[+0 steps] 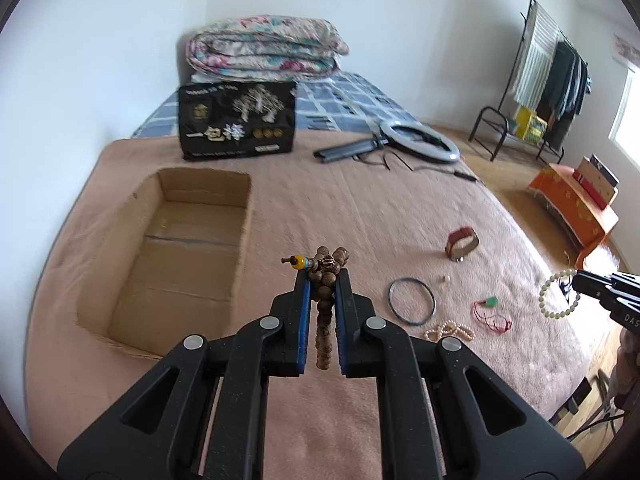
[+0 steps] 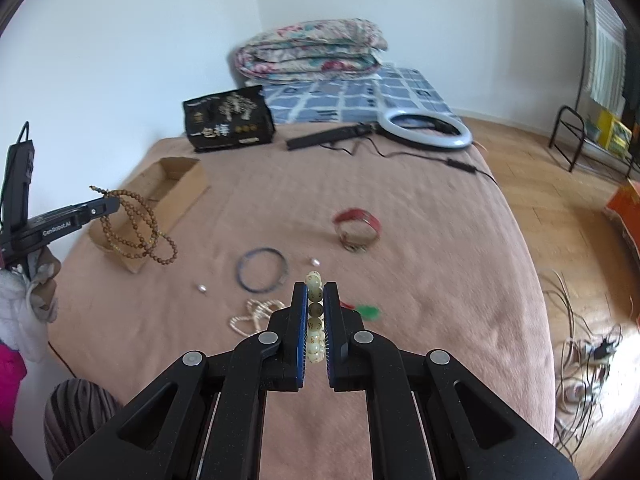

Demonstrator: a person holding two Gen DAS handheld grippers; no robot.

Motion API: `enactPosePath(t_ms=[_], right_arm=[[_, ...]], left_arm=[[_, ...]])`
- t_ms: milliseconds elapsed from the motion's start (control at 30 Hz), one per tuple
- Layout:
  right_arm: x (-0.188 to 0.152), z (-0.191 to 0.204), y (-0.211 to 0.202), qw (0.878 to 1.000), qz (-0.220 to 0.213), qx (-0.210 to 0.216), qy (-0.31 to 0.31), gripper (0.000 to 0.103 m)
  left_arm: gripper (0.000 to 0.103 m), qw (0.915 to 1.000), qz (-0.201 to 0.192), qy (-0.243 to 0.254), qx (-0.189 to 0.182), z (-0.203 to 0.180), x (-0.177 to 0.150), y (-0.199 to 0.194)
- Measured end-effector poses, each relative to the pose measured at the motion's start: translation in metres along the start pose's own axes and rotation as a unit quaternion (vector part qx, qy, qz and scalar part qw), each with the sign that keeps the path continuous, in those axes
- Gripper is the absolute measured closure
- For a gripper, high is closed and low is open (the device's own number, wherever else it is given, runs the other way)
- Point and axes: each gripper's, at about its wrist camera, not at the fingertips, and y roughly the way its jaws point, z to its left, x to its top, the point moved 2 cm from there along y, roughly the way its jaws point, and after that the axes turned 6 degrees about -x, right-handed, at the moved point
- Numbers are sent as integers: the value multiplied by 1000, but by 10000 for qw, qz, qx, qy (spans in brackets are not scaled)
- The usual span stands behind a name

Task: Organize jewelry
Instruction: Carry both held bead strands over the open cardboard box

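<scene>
A bed [image 1: 360, 208] under a tan blanket carries an open cardboard box [image 1: 176, 256], a black bag [image 1: 238, 120], a ring light [image 1: 420, 138], a red strap [image 1: 462, 243], a dark bangle [image 1: 412, 300], a pearl string [image 1: 448, 333] and a folded quilt [image 1: 264, 46].
</scene>
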Motion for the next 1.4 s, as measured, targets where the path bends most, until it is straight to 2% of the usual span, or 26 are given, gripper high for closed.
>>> enactPosePath(t_ms=[433,833,1400], right_arm=[[51,79,26,9966,-172,555,-588,97],[104,162,69,9879,-188,1175,-991,97],[109,243,126,9737,193,1935,-1186,97]], left_arm=[[94,9971,-451,-250,557,70,17,-54],[94,9935,-507,-512,878,127,17,-63],[94,9934,-284,-615,928,152,0,-40]])
